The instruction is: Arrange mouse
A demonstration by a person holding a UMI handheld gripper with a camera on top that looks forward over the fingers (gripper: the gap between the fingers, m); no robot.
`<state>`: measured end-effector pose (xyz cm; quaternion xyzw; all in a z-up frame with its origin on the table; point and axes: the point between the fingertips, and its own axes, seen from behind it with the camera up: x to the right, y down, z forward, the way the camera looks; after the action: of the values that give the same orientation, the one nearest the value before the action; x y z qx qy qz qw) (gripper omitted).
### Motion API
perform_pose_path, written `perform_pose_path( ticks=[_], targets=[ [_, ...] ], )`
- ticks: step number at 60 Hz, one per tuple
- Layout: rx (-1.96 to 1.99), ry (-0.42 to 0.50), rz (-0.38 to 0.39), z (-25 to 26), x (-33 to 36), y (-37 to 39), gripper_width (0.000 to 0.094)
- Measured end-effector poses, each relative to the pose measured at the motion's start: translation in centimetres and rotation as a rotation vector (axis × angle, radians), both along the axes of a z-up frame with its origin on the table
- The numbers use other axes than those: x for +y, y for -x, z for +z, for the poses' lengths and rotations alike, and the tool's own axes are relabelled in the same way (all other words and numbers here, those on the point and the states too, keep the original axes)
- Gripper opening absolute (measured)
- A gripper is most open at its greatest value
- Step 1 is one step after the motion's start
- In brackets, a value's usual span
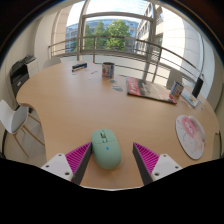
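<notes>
Gripper view: nearest to us are the gripper's point(108, 163) two fingers w/ their pink pads point(76, 158), spread wide apart. The mouse point(106, 148), pale green, sits on the table point(80, 105) btwn the fingers, w/ a gap at each side; neither pad presses on it. It rests on the wood on its own, long axis pointing away from us, roughly centred btwn the pads.

Beyond the mouse we see a broad stretch of light wooden tabletop. Off to the right of the right finger, near the table edge, lies a round mouse pad point(190, 136), white w/ a pinkish print; well apart from the mouse. Further back on the right lie some magazines point(148, 89), flat, colourful covers. Near the far edge stands a small cup point(107, 70), upright; contents we can't tell. Left of it a dark flat item, too small to ID.

At the left side a chair point(14, 118) w/ a white seat stands just beside the table. Behind the table, big windows point(112, 32) w/ a railing, trees outside.
</notes>
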<state>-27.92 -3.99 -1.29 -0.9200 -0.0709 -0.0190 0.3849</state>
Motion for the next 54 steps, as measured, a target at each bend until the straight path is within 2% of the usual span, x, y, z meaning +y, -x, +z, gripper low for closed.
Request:
perform_pose_path(
  ticks=[2, 6, 11, 28, 34, 43, 50, 54],
  targets=[
    [0.000, 0.000, 0.001, -0.2, 0.4, 0.0, 0.0825],
    [0.025, -0.009, 0.011, -0.3, 1.0, 0.4, 0.0744],
    [0.054, -0.004, 0.040, -0.4, 1.1, 1.6, 0.0528],
    [0.040, -0.014, 0.060, 0.3, 1.0, 2.2, 0.0421],
    [0.058, -0.094, 0.068, 5.0, 1.6, 3.2, 0.0422],
    [0.173, -0.308, 0.062, 18.3, 3.8, 2.0, 0.0419],
    [0.209, -0.484, 0.002, 27.0, 5.8, -5.4, 0.0418],
    [0.209, -0.524, -0.051, 29.1, 7.3, -10.9, 0.0418]
  ],
)
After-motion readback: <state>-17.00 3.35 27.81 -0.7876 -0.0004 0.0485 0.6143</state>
